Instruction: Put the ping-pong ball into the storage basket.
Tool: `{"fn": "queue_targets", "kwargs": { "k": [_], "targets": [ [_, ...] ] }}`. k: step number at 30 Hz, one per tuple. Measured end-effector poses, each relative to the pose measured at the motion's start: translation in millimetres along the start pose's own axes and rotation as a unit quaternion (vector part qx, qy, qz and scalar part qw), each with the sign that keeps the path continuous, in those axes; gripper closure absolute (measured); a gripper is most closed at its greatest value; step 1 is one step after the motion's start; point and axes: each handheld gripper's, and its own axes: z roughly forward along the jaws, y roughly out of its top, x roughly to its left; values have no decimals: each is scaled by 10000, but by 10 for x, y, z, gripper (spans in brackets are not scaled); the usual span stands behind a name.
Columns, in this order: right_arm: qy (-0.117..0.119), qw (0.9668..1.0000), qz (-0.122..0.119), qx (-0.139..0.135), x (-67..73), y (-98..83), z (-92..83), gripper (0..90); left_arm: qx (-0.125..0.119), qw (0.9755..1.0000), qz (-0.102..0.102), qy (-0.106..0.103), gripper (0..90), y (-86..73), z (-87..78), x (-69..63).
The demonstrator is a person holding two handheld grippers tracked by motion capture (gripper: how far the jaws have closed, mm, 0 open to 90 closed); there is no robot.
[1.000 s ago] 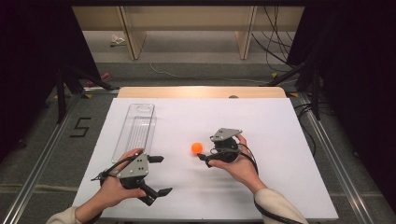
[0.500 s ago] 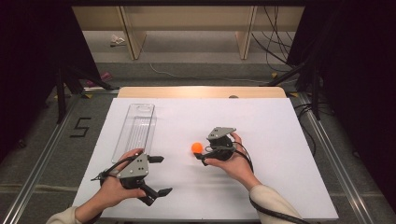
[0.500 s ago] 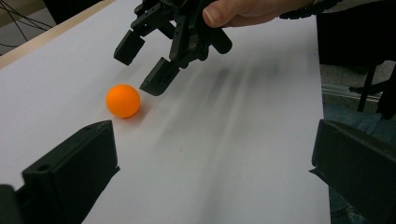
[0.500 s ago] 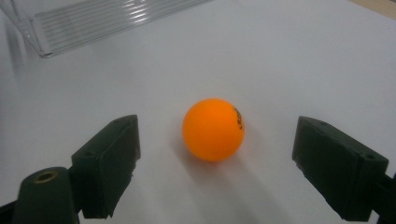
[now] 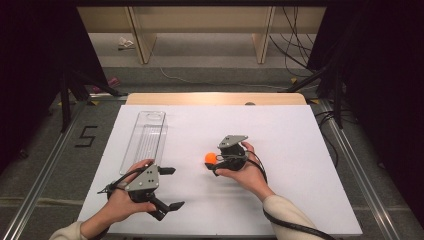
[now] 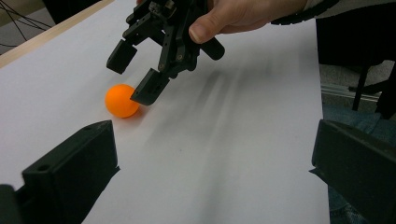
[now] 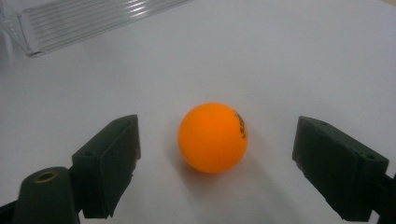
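Orange ball point(image 5: 210, 158) on white table point(image 5: 300, 150), right gripper point(image 5: 216, 162) jaws w/ ball at tips. Left gripper point(image 5: 171, 187) wide apart nr front edge. Clear tray point(image 5: 147, 137) left of ball.

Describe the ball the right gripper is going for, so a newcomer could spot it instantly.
On the white table, look near the middle, right of the clear plastic tray. The ball lies between the open jaws of the right gripper. It is the one bright orange, round thing there.

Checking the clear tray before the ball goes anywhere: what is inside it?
The clear tray looks empty; its ribbed floor shows through. The orange ball lies on the white table, between the right claw's open jaws.
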Motion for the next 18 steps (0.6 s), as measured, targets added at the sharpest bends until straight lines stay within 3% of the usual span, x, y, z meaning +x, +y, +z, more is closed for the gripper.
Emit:
{"fn": "queue_targets", "kwargs": {
  "k": [18],
  "targets": [
    [8,9999,13,132,-26,9,129,211,3,10000,11,-19,0,-1,-1,0]
  ]
}}
